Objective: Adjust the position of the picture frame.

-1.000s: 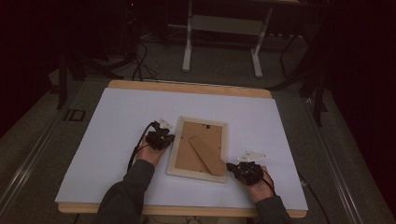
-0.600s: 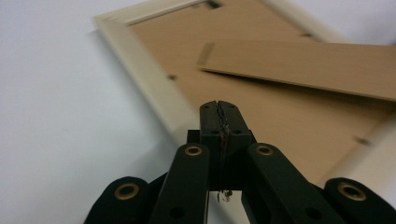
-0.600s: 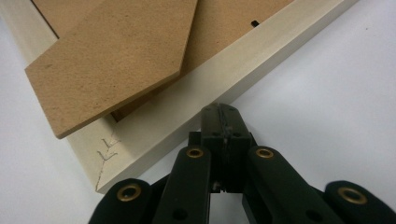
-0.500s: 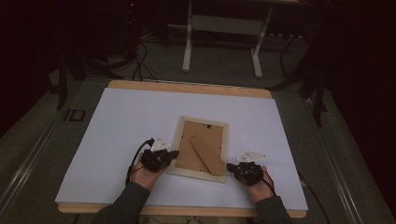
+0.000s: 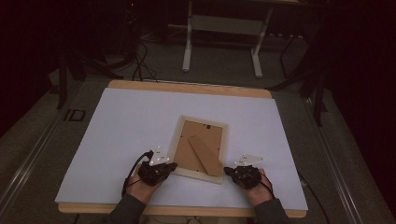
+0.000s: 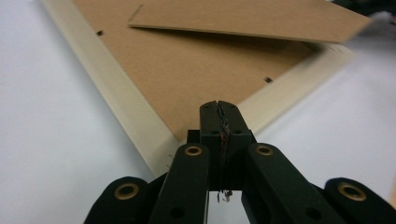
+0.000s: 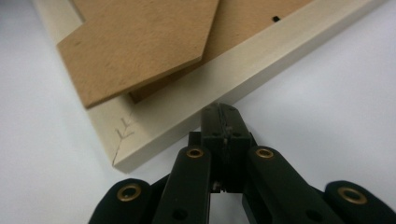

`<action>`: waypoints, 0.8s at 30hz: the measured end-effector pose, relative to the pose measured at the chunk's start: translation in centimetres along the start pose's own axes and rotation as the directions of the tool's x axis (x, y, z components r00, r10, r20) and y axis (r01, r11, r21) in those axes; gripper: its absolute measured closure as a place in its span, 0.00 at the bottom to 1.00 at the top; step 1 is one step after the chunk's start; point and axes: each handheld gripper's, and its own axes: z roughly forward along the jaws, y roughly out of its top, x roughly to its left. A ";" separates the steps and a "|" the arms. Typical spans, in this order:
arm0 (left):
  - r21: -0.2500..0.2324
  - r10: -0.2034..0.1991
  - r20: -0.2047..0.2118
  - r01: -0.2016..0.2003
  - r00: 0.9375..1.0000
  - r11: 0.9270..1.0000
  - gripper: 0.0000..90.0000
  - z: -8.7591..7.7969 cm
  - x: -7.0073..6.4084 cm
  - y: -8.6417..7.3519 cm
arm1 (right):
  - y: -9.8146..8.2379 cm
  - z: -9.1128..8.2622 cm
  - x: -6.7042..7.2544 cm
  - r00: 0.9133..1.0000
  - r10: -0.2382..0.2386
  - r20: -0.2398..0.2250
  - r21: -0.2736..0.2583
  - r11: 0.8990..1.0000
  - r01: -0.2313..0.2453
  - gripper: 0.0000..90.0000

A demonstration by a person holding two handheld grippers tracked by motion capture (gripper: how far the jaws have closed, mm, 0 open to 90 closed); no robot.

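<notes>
Picture frame [image 5: 200,148], face-down near worktop [image 5: 116,121] front edge: light, rigid, glazing probably fragile; grip wooden rails. Left claw [image 5: 172,165] and right claw [image 5: 227,170] both closed, empty.

White table top [image 5: 121,126] lies bare all around – the picture frame [image 5: 179,135] alone blocks the near middle.

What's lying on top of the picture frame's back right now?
A brown stand flap lies slanted across the backing board of the picture frame, its point overhanging the near rail. The frame lies face down, so its front is hidden.
</notes>
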 end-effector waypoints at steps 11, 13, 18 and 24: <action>-0.002 -0.054 -0.056 0.054 0.997 0.999 1.00 -0.2 1.8 -0.4 | 1.3 1.9 3.5 0.990 -0.100 -0.094 -0.010 0.995 0.100 1.00; 0.004 -0.049 -0.059 0.049 0.997 0.999 1.00 -0.1 1.8 -0.4 | 1.6 2.3 4.1 0.987 -0.110 -0.114 -0.013 0.994 0.109 1.00; -0.007 -0.058 -0.069 0.058 0.996 0.998 1.00 -0.5 2.0 -0.6 | 2.6 2.9 4.4 0.980 -0.161 -0.115 -0.015 0.987 0.161 1.00; -0.013 -0.093 -0.107 0.092 0.990 0.996 1.00 -1.7 3.0 -1.3 | 5.0 1.9 0.8 0.994 -0.098 -0.044 -0.084 0.992 0.095 1.00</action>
